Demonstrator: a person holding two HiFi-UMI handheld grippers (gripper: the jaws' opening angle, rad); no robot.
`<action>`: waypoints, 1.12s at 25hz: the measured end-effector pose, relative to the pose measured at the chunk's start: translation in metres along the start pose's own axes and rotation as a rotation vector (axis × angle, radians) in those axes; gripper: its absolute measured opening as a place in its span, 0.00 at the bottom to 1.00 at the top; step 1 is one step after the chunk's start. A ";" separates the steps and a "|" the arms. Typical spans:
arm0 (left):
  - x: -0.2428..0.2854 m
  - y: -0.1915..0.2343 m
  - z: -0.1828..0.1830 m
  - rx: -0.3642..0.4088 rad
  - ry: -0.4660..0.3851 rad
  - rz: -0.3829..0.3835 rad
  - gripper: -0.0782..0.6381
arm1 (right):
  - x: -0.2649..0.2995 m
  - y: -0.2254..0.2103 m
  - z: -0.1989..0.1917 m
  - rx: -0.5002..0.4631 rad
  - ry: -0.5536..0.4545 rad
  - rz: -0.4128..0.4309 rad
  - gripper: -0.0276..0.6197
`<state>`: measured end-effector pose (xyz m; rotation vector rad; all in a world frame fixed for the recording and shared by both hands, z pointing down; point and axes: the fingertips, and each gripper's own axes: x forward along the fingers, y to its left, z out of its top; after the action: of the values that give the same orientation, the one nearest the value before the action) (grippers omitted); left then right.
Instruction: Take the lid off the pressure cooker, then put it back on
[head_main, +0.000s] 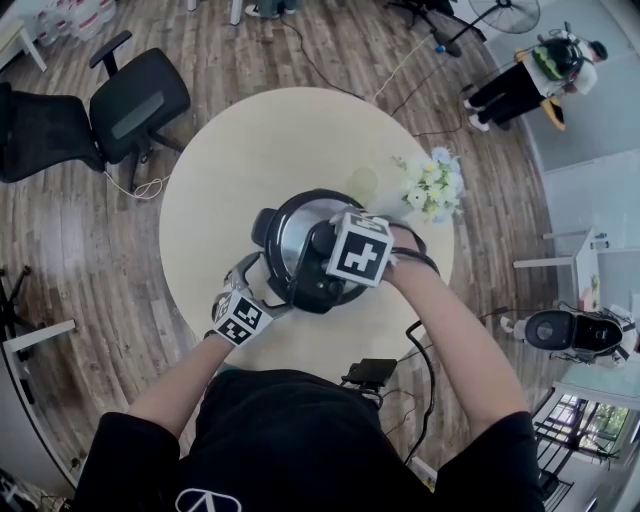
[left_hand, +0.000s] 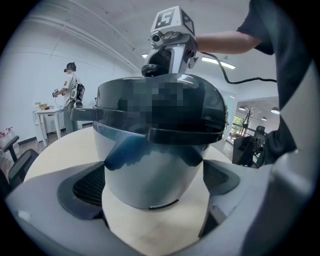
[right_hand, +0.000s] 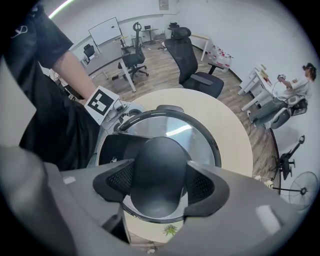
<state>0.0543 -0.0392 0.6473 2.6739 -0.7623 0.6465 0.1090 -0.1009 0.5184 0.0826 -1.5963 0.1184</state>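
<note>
Lid knob (right_hand: 159, 160) clamped by right claw (right_hand: 159, 181); head view hides grip.

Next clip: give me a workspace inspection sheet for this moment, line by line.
Surface: round pale table on a wooden floor.
Job's things: pressure cooker mid-table, lid sitting on it.
Clutter: flower bunch on the table's right part; black device at the near edge.
Grippers: right gripper has its jaws shut on the lid's knob; left gripper has its jaws against both sides of the cooker's body.
Cables: black cable loops by the person's right arm; floor cable lies beyond the table.
Surroundings: office chairs, a standing person, a fan.
</note>
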 end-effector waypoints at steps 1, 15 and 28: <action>0.000 0.000 -0.001 -0.003 0.008 -0.006 0.93 | 0.000 -0.001 -0.001 0.010 -0.006 -0.005 0.52; -0.056 0.010 0.022 -0.050 0.003 0.002 0.62 | -0.052 0.017 -0.044 0.342 -0.318 -0.148 0.52; -0.157 0.011 0.212 0.045 -0.433 0.174 0.16 | -0.106 0.048 -0.069 0.739 -0.860 -0.421 0.39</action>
<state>0.0007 -0.0625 0.3897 2.8462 -1.1091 0.1138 0.1747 -0.0463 0.4129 1.1667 -2.2625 0.3734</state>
